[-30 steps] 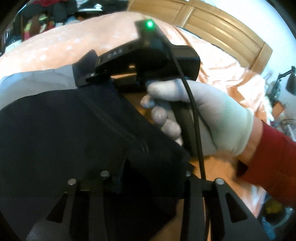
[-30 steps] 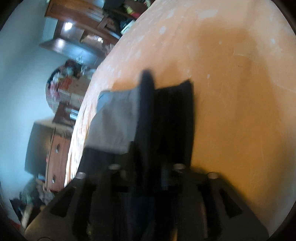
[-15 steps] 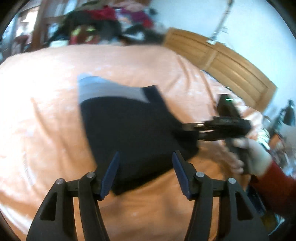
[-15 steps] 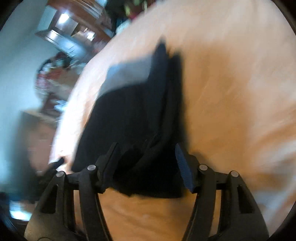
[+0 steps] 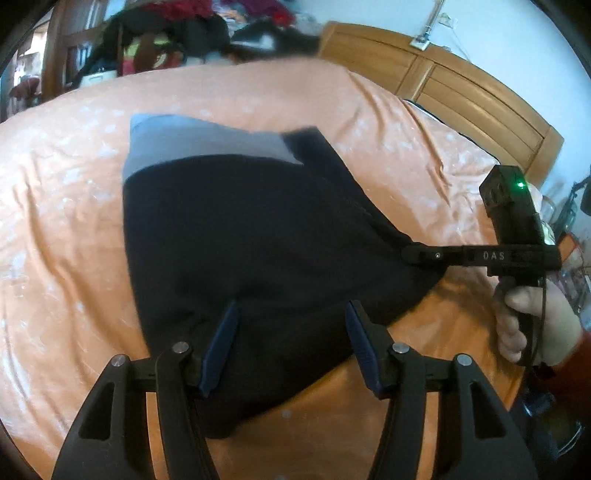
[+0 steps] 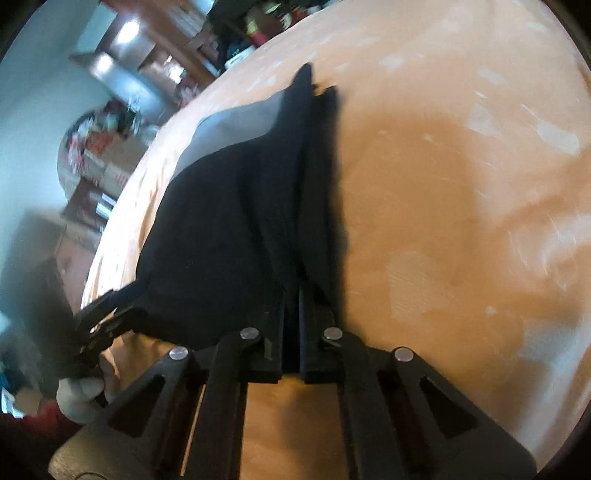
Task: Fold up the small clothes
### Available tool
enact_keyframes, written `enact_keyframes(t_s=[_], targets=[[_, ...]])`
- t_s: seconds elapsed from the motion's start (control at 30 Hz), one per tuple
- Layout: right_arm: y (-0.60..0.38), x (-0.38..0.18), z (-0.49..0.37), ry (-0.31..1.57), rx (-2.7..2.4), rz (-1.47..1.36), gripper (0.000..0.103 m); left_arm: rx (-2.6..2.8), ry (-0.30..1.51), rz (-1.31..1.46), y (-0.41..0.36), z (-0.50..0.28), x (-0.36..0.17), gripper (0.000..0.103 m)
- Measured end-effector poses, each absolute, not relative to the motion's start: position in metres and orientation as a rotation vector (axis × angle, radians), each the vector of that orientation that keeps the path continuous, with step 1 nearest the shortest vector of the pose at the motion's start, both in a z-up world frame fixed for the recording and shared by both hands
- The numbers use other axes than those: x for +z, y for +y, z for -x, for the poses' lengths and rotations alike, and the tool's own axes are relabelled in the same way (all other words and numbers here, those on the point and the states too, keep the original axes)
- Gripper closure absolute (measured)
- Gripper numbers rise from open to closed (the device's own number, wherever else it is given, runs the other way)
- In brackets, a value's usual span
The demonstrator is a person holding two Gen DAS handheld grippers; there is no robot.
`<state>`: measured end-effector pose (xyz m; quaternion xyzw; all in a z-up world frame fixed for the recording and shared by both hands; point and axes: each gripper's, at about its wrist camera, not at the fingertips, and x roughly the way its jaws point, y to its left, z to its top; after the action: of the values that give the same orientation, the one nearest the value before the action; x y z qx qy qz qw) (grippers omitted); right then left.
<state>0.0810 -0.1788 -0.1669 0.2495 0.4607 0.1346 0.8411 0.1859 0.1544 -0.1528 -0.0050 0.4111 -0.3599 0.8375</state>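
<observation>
A black garment (image 5: 240,229) with a grey waistband (image 5: 192,144) lies folded on the orange bed sheet (image 5: 55,221). My left gripper (image 5: 291,332) hangs open just above the garment's near edge, its blue pads (image 5: 221,343) holding nothing. My right gripper (image 5: 413,254) reaches in from the right, held by a white-gloved hand (image 5: 532,325), and pinches the garment's right corner. In the right wrist view the right gripper (image 6: 291,314) is shut on the black garment's (image 6: 221,221) near edge, with the waistband (image 6: 236,125) at the far end. The left gripper (image 6: 103,314) shows blurred at the left.
A wooden headboard (image 5: 461,92) runs along the bed's far right side. A pile of mixed clothes (image 5: 184,29) lies beyond the bed's far edge. Bare orange sheet (image 6: 443,221) spreads to the right of the garment. Shelves and boxes (image 6: 110,147) stand past the bed.
A second ago both grippers held the garment close up. Both then opened over it. Now the left has drawn back open, and the right has shut again on the garment's corner.
</observation>
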Motion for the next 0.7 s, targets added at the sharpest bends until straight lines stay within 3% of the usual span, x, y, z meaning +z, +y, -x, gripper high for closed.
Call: enact_keyframes(t_s=[0.2, 0.3, 0.37, 0.43, 0.5, 0.57, 0.6, 0.67, 0.7], targets=[[-0.162, -0.122, -0.069, 0.859, 0.325, -0.46, 0.101, -0.756, 0.776, 0.092, 0.182, -0.169, -0.121, 0.041], [-0.168, -0.116, -0.071, 0.842, 0.333, -0.479, 0.101, -0.747, 0.734, 0.069, 0.181, -0.175, -0.11, 0.035], [-0.163, -0.135, -0.076, 0.902, 0.325, -0.462, 0.101, -0.719, 0.797, 0.019, 0.172, -0.188, -0.126, 0.028], [-0.161, -0.154, -0.078, 0.954, 0.287, -0.404, 0.1, -0.72, 0.936, -0.047, 0.156, -0.205, -0.163, 0.028], [-0.171, -0.153, -0.075, 0.948, 0.279, -0.454, 0.098, -0.726, 0.918, -0.039, 0.156, -0.204, -0.171, 0.028], [-0.172, -0.143, -0.077, 0.963, 0.323, -0.468, 0.089, -0.733, 0.911, -0.019, 0.16, -0.204, -0.169, 0.028], [-0.174, -0.131, -0.077, 0.933, 0.325, -0.456, 0.07, -0.736, 0.908, -0.011, 0.162, -0.204, -0.17, 0.028], [-0.181, -0.114, -0.083, 0.855, 0.333, -0.486, 0.049, -0.737, 0.903, -0.004, 0.163, -0.205, -0.172, 0.028], [-0.186, -0.108, -0.092, 0.815, 0.344, -0.515, 0.051, -0.734, 0.899, -0.012, 0.162, -0.204, -0.173, 0.027]])
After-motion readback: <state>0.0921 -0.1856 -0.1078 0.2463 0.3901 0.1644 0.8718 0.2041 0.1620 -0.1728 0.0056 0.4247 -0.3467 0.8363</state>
